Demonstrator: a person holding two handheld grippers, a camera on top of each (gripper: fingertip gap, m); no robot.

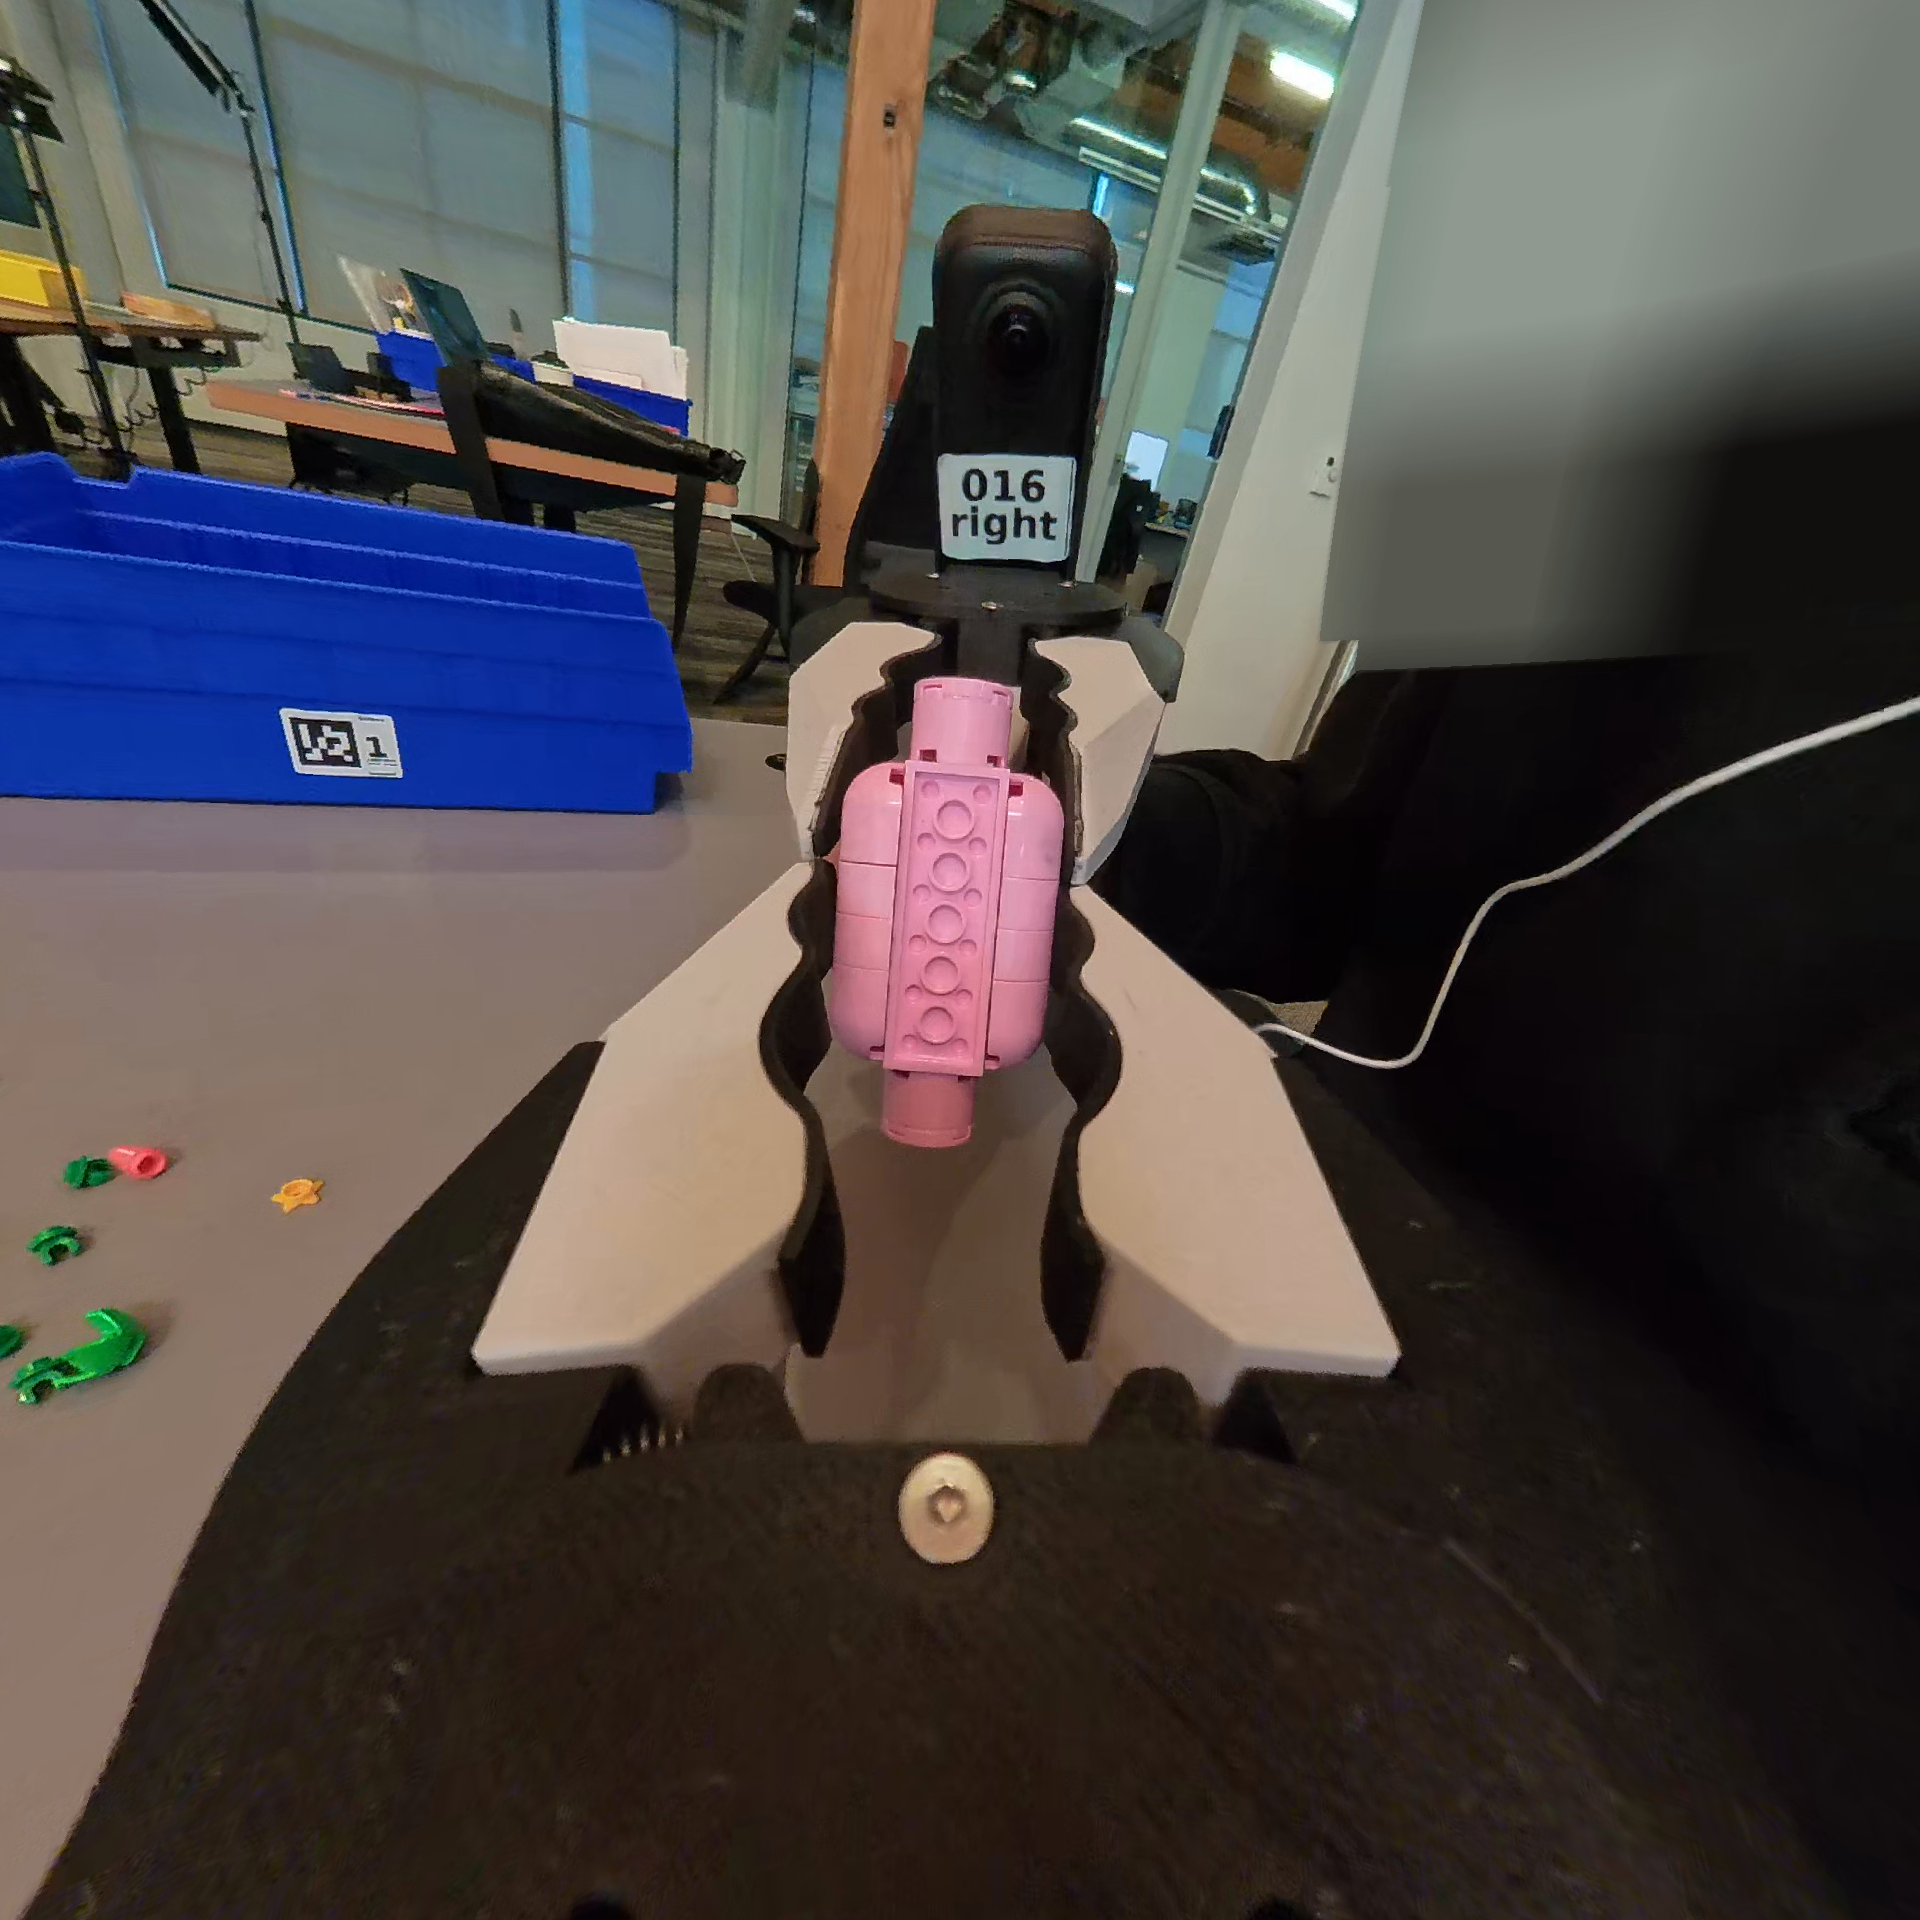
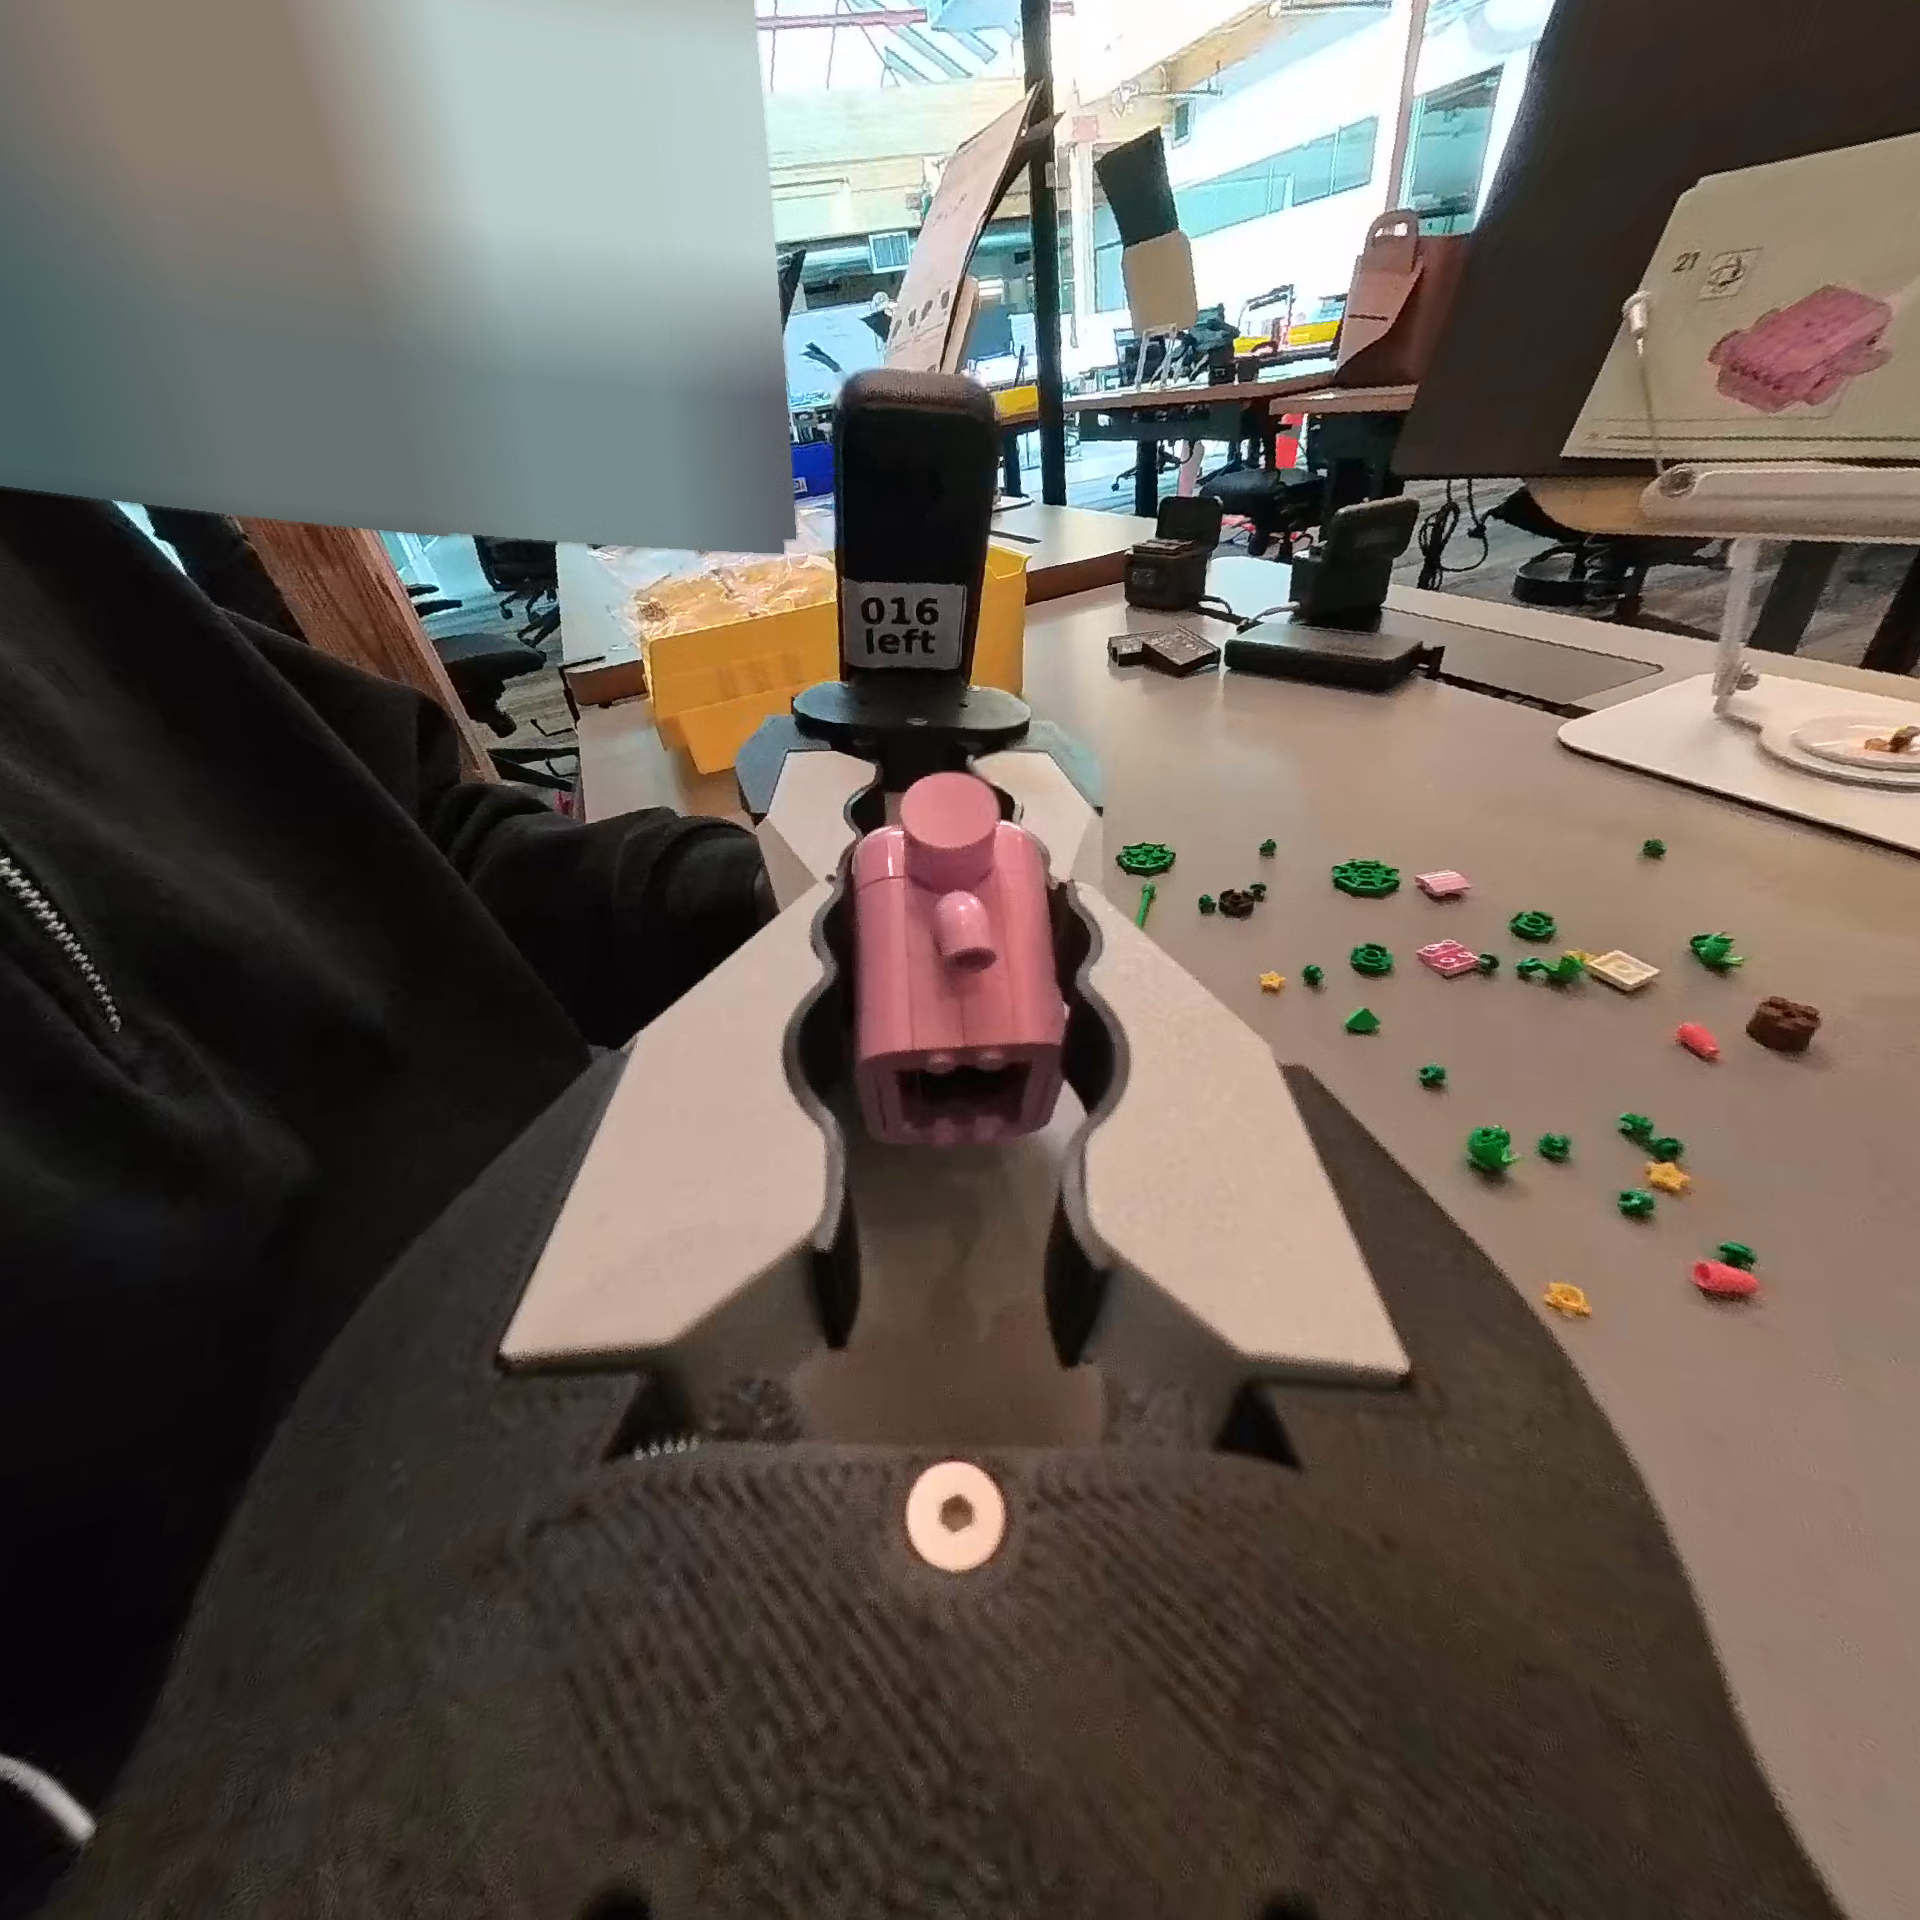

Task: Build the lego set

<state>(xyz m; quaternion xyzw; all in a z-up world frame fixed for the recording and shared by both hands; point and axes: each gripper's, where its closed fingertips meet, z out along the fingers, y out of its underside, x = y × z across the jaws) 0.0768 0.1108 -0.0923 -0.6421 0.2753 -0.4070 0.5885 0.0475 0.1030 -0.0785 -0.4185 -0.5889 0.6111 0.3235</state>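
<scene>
Now both tools meet nose to nose over the bench (image 2: 1299, 769), each narrowed down onto the same pink brick model (image 1: 940, 925). Left tool (image 1: 940, 935) grips its rounded sides, the studded underside plate facing that camera, a round peg sticking out at 6 o'clock. Right tool (image 2: 961, 997) pinches the other end, and from its camera the model (image 2: 956, 997) shows a round cap at 12 o'clock, a small spout in the middle and a hollow opening at 6. Loose green, yellow and pink pieces (image 2: 1538, 1039) lie scattered on the bench out at 3 o'clock. A blue bin (image 1: 322, 644) sits at 10 o'clock in the left view; an instruction page on a stand (image 2: 1756, 312) at 1 o'clock in the right.
</scene>
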